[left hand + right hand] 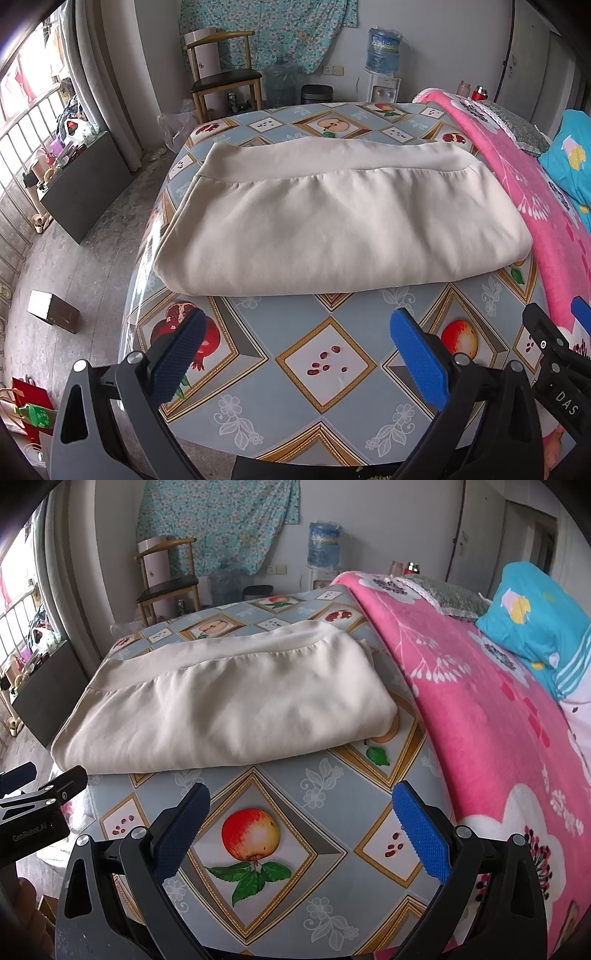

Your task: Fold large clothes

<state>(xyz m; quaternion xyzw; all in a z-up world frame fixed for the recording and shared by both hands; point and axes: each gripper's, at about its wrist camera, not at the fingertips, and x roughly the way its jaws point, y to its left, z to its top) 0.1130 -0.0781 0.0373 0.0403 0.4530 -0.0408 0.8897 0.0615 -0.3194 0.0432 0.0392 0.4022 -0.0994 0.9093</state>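
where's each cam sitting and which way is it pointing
Left wrist: on the left gripper, low over the near table edge, facing the folded cream garment; its open blue fingers show, the right gripper at right.
Right wrist: on the right gripper, same heading, nearer the pink blanket.
Shared: garment, table, chair.
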